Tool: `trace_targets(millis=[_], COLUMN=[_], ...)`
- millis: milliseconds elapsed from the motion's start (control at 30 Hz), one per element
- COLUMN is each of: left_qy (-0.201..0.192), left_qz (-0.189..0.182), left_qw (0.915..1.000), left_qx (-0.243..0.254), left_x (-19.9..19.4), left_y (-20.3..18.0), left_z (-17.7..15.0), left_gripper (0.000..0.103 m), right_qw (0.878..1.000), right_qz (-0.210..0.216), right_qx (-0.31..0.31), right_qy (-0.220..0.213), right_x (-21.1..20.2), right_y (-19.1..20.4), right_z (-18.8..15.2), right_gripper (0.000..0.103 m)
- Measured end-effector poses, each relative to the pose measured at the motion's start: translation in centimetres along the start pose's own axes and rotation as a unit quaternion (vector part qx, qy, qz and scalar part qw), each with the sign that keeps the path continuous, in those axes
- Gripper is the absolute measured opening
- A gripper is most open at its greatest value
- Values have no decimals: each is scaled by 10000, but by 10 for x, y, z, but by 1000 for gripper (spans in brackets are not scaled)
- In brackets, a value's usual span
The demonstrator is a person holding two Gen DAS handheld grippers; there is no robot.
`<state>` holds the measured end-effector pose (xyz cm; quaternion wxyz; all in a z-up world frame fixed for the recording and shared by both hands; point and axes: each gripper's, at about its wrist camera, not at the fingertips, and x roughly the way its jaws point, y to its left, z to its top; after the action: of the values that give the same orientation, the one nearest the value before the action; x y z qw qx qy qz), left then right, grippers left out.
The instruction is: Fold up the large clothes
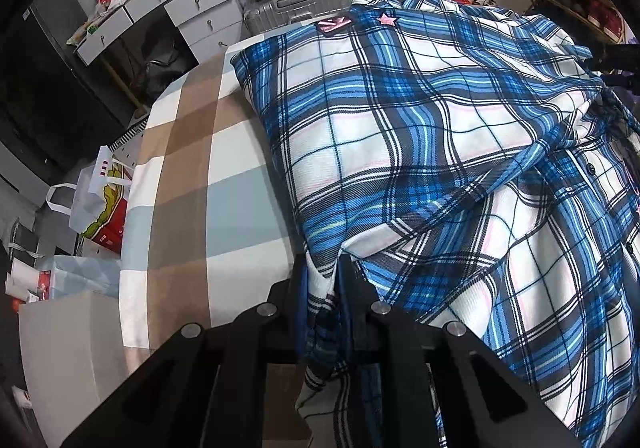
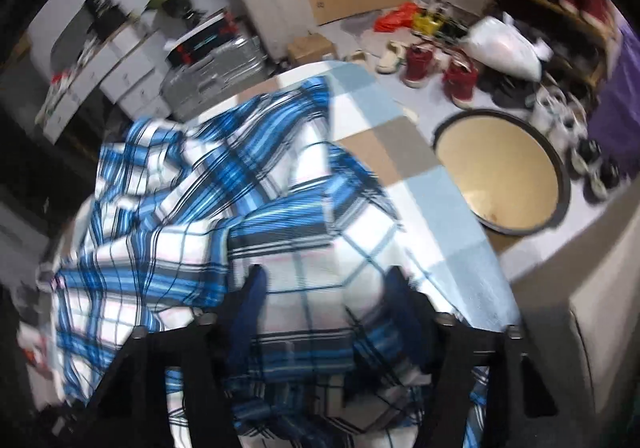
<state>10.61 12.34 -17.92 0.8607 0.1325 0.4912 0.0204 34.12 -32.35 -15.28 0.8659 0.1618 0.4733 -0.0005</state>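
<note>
A large blue, white and black plaid shirt (image 1: 400,120) lies rumpled on a table under a checked brown, blue and white cloth (image 1: 180,176). One flap is folded over the buttoned front, and pink patches show near the far edge. My left gripper (image 1: 324,276) is shut on a pinch of the shirt's near edge, with fabric bunched between its fingers. In the blurred right wrist view, the shirt (image 2: 180,216) spreads to the left over the tablecloth (image 2: 440,192). My right gripper (image 2: 326,284) stands open just above the cloth, fingers wide apart, with shirt fabric lying between and under them.
White drawers (image 1: 180,4) and a silver suitcase (image 1: 288,8) stand beyond the table. Bags and boxes (image 1: 100,208) crowd the floor at its left. On the right floor lie a round tan tray (image 2: 500,172), red shoes (image 2: 420,60) and a shoe rack (image 2: 560,0).
</note>
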Motion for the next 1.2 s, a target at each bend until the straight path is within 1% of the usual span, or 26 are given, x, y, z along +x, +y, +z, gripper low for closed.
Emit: trace_targets(millis=[33,100,167,200,233,267,300,333,367,400,433,500,533,600,733,767,800,833,900,967,1033,1067,1100,1133,1167,1200], left_qy=[3,0,-3,-12,-17,-17,-17,-11,-13,-17,-24,-31,-34,-38,-29,-38,-38,-55,-101,-215,-361,-471,-598,-808,-978,-1132], left_qz=[11,55,129,157,173,178,169,159,163,170,186,222,231,247,212,194,164,114,-14,-313,-683,-913,-1172,-1484,-1589,-1601], left_qw=[10000,10000,9998,9997,9997,9997,9997,9998,9998,9997,9997,9996,9995,9995,9995,9996,9996,9997,9998,9993,9969,9939,9896,9830,9794,9772], left_qx=[6,42,135,162,176,180,168,149,147,151,167,195,201,205,210,217,220,218,177,24,-180,-397,-573,-713,-777,-813], left_x=[1,0,0,0,0,0,0,0,0,-1,-1,-1,-2,-3,-5,-5,-6,-7,-11,-21,-37,-49,-59,-73,-81,-88], left_y=[0,-3,-6,-7,-8,-7,-6,-5,-4,-5,-5,-6,-6,-8,-11,-11,-11,-10,-8,1,13,24,33,43,47,51], left_z=[0,1,1,0,-1,-1,-1,-1,-1,-1,-2,-2,-2,-2,-2,-2,-2,-2,-1,0,2,3,4,7,11,17], left_gripper=[11,11,11,11,11,11,11,11,11,11,11,11,11,11,11,11,11,11,11,11,12,13,16,22,42,64], right_qw=[9999,9995,9990,9984,9991,9991,9986,9990,9991,9987,9979,9963,9937,9896,9810,9787,9753,9729,9677,9640,9633,9616,9586,9568,9567,9579], right_qz=[-32,109,0,67,102,165,246,147,52,-17,-101,-124,-241,-400,-747,-868,-1075,-1238,-1587,-1855,-1992,-2050,-2116,-2146,-2145,-2113], right_qx=[-124,-281,-356,-249,-213,-149,-77,-122,-238,-412,-594,-845,-1037,-1174,-1356,-1452,-1539,-1620,-1744,-1810,-1775,-1805,-1886,-1946,-1953,-1935], right_qy=[68,62,255,509,343,357,468,412,355,310,232,-90,-360,-723,-1169,-1162,-1163,-1088,-890,-597,-279,-263,-270,-251,-230,-207], right_x=[3,4,12,19,16,17,20,19,19,18,14,1,-10,-27,-50,-50,-48,-41,-23,0,22,24,29,30,30,29], right_y=[6,13,14,11,10,9,8,9,12,15,19,27,34,41,53,58,62,64,67,67,63,61,61,59,58,56], right_z=[0,-2,-4,-6,-6,-5,-5,-6,-7,-7,-7,-8,-7,-3,10,15,17,19,11,5,-4,-10,-13,-17,-19,-22], right_gripper=[48,48,48,52,51,51,50,39,26,5,4,4,3,3,3,2,2,2,2,2,2,2,2,3,3,3])
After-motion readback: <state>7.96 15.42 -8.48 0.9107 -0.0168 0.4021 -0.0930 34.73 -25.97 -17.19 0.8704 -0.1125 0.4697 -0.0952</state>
